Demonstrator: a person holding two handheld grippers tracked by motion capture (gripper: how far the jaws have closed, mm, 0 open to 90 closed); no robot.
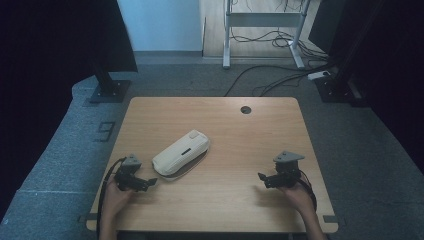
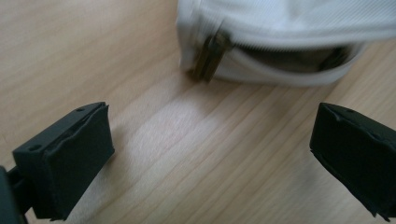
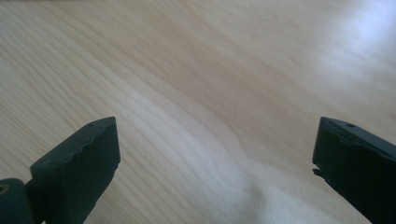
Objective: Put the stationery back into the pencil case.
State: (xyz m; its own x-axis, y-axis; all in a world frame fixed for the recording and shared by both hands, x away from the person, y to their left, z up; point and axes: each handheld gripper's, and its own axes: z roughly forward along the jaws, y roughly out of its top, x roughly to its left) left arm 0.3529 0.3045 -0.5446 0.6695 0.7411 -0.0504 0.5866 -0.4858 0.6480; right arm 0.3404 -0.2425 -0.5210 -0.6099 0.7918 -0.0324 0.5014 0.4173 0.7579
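Observation:
A white zippered pouch [image 1: 181, 152] lies slanted near the middle of the wooden table [image 1: 240, 135]. In the left gripper view its near end [image 2: 280, 42] shows a brass zipper pull [image 2: 210, 56] and a partly unzipped slit. My left gripper [image 1: 150, 182] sits low at the front left, just short of the pouch's near end, jaws wide apart with only bare wood between them [image 2: 212, 158]. My right gripper [image 1: 261, 178] is at the front right, well away from the pouch, open over bare wood [image 3: 215, 163].
A round cable hole [image 1: 245, 109] sits near the table's far edge. Beyond the table are dark stands, a white desk frame [image 1: 262, 30] and cables on the grey floor. A person's hands hold both grippers at the front edge.

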